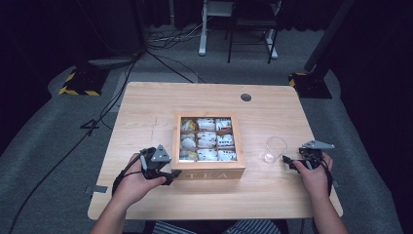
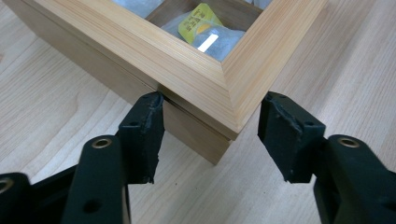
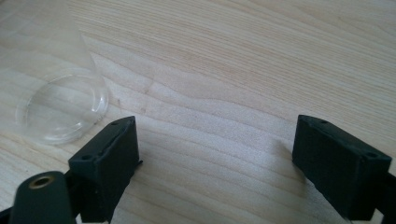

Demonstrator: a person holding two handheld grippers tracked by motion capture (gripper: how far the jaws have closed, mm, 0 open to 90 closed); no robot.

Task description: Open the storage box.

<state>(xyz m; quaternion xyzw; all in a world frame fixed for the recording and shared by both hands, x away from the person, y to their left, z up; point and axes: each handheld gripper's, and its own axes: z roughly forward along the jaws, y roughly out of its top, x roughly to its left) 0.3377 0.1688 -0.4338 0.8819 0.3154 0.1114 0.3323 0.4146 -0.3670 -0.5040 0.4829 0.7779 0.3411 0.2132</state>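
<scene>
L gripper point(image 2: 210, 135) at near-left corner of tea box point(image 1: 209, 146), mid-table: jaws part-open, straddling the lid corner, one pad touching, other off. Glass point(image 1: 274, 148) just right of box. R gripper point(image 3: 215, 163) beside glass, jaws wide, holding nothing.

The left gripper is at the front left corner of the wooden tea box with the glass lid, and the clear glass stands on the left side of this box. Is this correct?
Not quite. The clear empty glass stands to the right of the wooden tea box with the glass lid, near the right gripper, as the high view shows. The left gripper is indeed at the box's front left corner.
</scene>
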